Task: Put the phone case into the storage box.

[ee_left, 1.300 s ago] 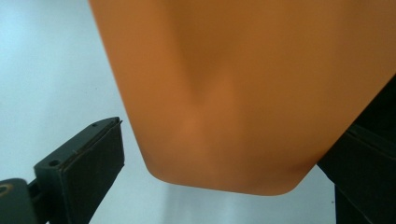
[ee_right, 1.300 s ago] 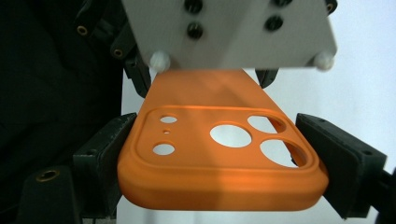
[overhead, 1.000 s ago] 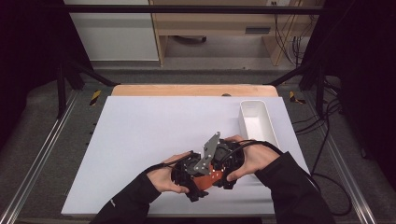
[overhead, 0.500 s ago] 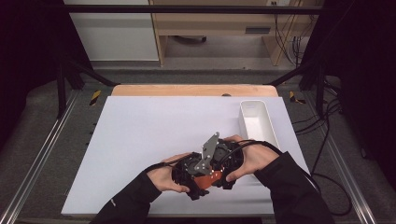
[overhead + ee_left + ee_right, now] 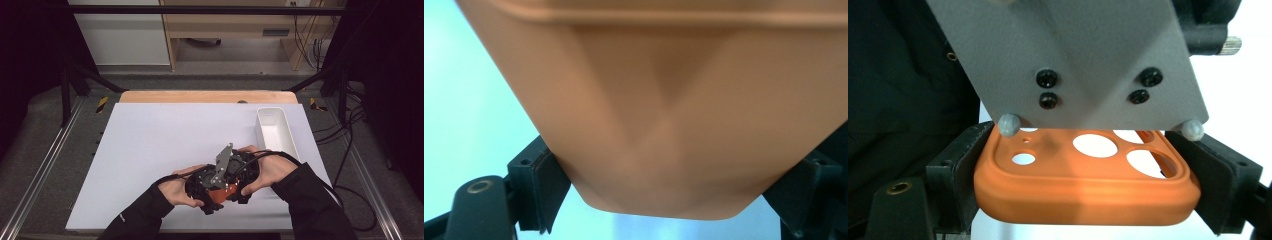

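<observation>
- Near the front edge of the white table, at about 6 o'clock in the high view, both hands meet around an orange phone case.
- Left hand comes in from 7 o'clock, holding the left gripper against the case's left side.
- Left gripper view: case sits blurred and very close between the two black jaws, one at 8 o'clock, one at 4 o'clock; jaws have just been closing in, left pad touching the case edge, right contact too dark to tell, so grip state cannot be told for sure.
- Right gripper sits just right of the left one, grey plate sticking up toward 12 o'clock.
- Right gripper view: jaws pinch the case by its two short sides, pads pressed tight on both; camera cutouts face up; the left gripper's grey plate is above at 12 o'clock.
- Right hand enters from 5 o'clock, dark sleeve, cable looping off right.
- White tray lies at 2 o'clock from the hands, near the table's right edge, well apart from the case.
</observation>
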Motion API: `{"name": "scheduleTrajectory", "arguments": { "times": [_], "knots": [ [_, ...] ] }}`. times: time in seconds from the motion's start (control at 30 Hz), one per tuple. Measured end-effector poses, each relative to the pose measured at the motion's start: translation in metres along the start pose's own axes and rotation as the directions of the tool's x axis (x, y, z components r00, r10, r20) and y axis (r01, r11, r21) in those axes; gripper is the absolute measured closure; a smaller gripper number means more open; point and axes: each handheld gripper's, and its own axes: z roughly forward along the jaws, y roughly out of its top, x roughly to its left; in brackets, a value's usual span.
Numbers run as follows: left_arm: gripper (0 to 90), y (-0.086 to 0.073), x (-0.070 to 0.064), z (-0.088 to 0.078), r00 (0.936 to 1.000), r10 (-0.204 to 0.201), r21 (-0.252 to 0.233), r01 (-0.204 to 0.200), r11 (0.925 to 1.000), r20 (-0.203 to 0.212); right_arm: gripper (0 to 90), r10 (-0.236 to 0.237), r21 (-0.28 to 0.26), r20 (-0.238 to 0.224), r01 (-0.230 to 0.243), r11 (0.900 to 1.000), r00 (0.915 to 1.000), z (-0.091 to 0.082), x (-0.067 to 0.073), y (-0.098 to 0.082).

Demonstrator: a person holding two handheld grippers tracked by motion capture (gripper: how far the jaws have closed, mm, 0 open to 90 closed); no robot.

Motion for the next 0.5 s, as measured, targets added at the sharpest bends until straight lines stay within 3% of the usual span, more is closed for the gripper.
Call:
{"name": "scheduleTrajectory", "arguments": {
  "times": [0.33, 0.5],
  "knots": [
    [15.6, -0.0021, 0.0015, -0.0012, 0.9999, -0.009, -0.026, 0.009, 0.9996, -0.012, 14.4, -0.004, -0.018, 0.025, 0.005, 1.000, 0.9997, -0.0007, -0.0002, -0.0004],
    [15.6, -0.0053, 0.0021, -0.0032, 0.9997, -0.020, -0.036, 0.019, 0.9992, -0.015, 7.8, 0.004, -0.057, 0.037, -0.002, 0.998, 0.9993, -0.0044, -0.0002, -0.0025]
  ]
}}
